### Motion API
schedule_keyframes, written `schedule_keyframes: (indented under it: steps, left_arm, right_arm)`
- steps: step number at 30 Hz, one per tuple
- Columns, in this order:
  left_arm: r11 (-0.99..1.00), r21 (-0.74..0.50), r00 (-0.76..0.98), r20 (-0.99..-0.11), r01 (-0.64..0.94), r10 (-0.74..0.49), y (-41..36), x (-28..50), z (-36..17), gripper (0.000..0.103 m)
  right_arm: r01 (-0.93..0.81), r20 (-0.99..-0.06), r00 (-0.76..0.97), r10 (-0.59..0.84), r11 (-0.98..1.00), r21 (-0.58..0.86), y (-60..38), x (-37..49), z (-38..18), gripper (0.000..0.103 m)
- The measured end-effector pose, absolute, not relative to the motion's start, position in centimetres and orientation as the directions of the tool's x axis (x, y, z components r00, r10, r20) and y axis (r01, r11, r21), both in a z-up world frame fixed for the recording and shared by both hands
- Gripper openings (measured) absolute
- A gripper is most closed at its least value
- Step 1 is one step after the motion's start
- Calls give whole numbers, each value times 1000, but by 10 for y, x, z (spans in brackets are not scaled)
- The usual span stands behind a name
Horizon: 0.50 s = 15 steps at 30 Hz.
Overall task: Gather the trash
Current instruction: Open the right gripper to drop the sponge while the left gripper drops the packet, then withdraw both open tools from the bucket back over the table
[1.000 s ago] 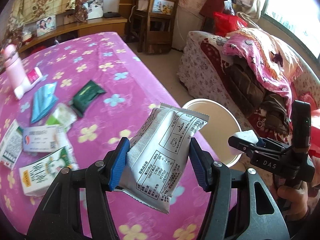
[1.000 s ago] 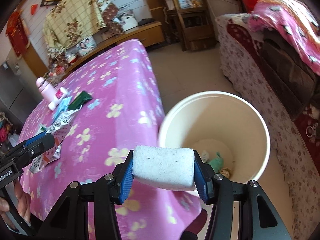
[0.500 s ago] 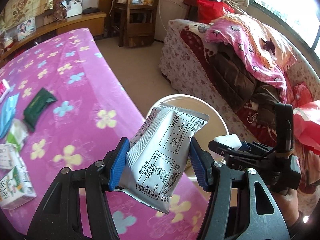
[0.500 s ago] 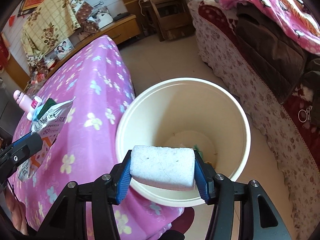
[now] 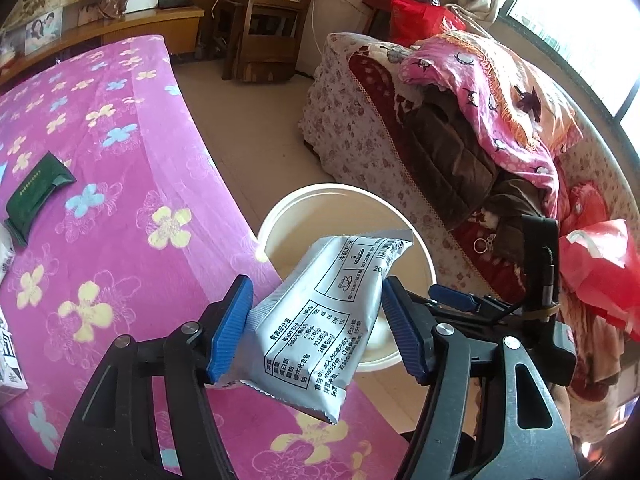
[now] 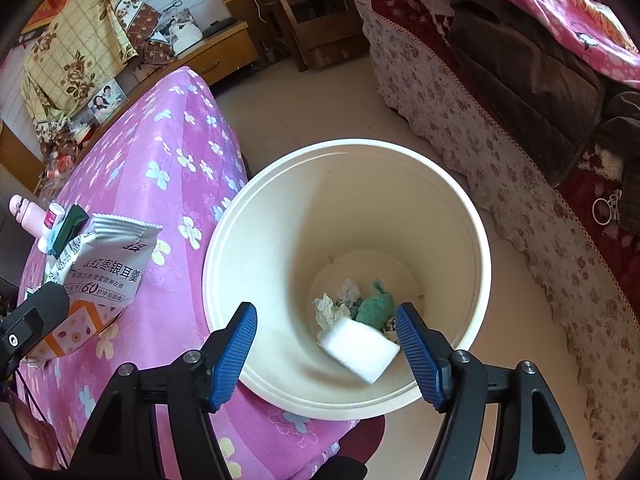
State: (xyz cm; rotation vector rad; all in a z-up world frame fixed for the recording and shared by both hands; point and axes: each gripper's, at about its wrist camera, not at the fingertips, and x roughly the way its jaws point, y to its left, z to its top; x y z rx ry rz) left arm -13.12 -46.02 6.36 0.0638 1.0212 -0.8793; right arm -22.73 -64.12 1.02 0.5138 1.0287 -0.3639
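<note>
silver food sachet [image 5: 320, 320]: printed with black text and a nutrition table, tilted, pinched at its sides above the table edge. white sponge block [image 6: 360, 349]: loose, tilted, inside the cream bucket [image 6: 476, 248], over crumpled white and green scraps [image 6: 356, 306] at its bottom.

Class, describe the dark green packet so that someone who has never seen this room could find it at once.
Start at the pink flowered tablecloth beside the cream bucket. On its left part, away from the bucket, lies the dark green packet, flat, with gold lettering. It is the only dark item there; the silver sachet is held in the left gripper.
</note>
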Motion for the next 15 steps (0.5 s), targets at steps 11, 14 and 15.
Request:
schedule_keyframes:
  steps: [11, 14, 15]
  left_arm:
    - [638, -411, 180, -734, 651, -655, -458, -125, 67, 73]
    - [644, -410, 195, -727, 645, -658, -459, -123, 70, 74]
    - [646, -410, 196, -728, 644, -657, -459, -123, 70, 74]
  right_arm:
    - [522, -875, 482, -49, 818, 241, -640, -232, 15, 70]
    - [524, -874, 483, -52, 817, 241, -641, -235, 17, 70]
    - [525, -874, 484, -54, 817, 240, -642, -235, 17, 70]
